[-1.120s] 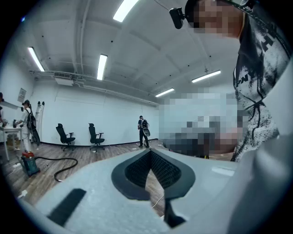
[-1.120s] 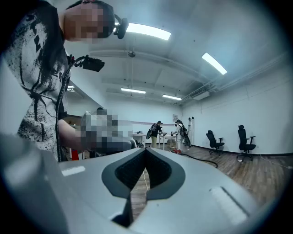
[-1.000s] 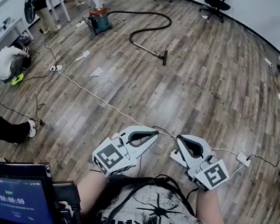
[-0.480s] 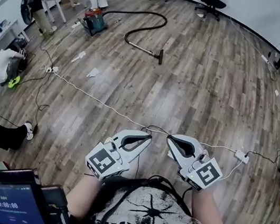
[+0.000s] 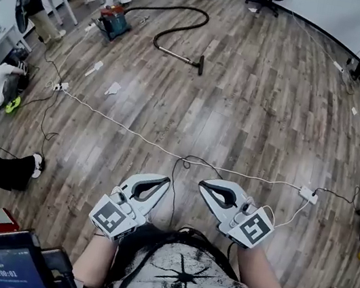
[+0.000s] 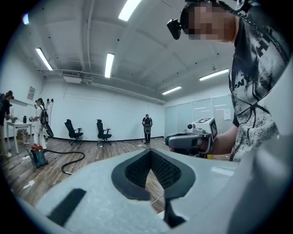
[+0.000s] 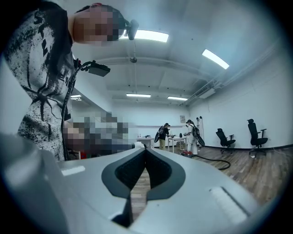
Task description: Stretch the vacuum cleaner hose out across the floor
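The long black vacuum cleaner hose (image 5: 207,19) is lying in a loop near the far left corner of the wood-plank floor (image 5: 254,112), beside the teal canister vacuum (image 5: 112,21). Well apart from it, the white left gripper (image 5: 162,181) and the white right gripper (image 5: 204,184) are hovering with their jaws together, gripping nothing.

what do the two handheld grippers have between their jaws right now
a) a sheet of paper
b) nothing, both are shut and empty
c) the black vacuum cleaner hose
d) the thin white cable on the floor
B: the left gripper and right gripper each show jaws closed together with nothing between them, while the black vacuum cleaner hose lies far off across the wooden floor.
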`<state>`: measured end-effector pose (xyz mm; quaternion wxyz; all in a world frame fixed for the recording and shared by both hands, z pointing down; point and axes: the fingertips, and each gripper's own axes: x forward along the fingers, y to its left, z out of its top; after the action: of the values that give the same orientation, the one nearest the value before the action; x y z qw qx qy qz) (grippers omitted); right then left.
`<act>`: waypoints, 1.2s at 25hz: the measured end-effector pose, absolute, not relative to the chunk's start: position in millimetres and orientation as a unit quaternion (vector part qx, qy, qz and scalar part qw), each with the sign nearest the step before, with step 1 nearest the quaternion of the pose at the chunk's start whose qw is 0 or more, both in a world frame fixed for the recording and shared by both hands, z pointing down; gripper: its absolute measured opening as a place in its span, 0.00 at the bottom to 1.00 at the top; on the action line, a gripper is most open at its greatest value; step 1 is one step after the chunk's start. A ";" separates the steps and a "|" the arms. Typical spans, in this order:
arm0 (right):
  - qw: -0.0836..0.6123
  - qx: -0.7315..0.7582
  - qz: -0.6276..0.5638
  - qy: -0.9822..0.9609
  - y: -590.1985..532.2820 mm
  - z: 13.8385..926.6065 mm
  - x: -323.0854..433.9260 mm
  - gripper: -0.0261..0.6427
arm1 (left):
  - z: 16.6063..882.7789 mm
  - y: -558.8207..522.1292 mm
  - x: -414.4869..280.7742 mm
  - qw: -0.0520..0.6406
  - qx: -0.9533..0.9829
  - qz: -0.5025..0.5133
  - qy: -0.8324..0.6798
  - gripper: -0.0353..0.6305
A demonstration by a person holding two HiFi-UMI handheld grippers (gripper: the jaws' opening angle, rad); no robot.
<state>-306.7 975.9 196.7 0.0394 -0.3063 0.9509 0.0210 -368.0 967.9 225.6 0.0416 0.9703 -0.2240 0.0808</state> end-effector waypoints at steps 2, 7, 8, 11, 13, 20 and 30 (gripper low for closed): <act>0.037 -0.298 0.023 0.954 976.2 196.0 -304.5 0.05 | 220.8 966.4 -363.8 0.042 0.970 0.075 -0.229 0.05; 0.022 -0.280 0.026 0.959 974.8 197.1 -297.4 0.05 | 212.4 963.6 -350.5 0.036 0.970 0.056 -0.233 0.05; 0.018 -0.279 0.027 0.960 969.2 197.8 -297.3 0.05 | 213.3 958.3 -349.3 0.038 0.970 0.053 -0.232 0.05; 0.005 -0.282 0.031 0.959 940.2 204.3 -305.9 0.05 | 225.5 931.2 -354.8 0.049 0.972 0.051 -0.223 0.05; -0.001 -0.289 0.029 0.957 917.4 207.9 -314.1 0.05 | 231.9 909.1 -361.4 0.048 0.975 0.045 -0.214 0.05; -0.008 -0.326 0.026 0.945 811.7 196.7 -357.1 0.05 | 225.7 803.1 -396.4 0.054 0.984 0.039 -0.167 0.05; -0.001 -0.349 0.033 0.936 709.6 200.0 -415.9 0.05 | 220.5 701.6 -448.0 0.062 0.989 0.027 -0.128 0.05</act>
<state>-415.9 709.6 200.0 -0.0007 -0.3492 0.9364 0.0334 -448.0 701.6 220.5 0.0620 0.9895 -0.1280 0.0272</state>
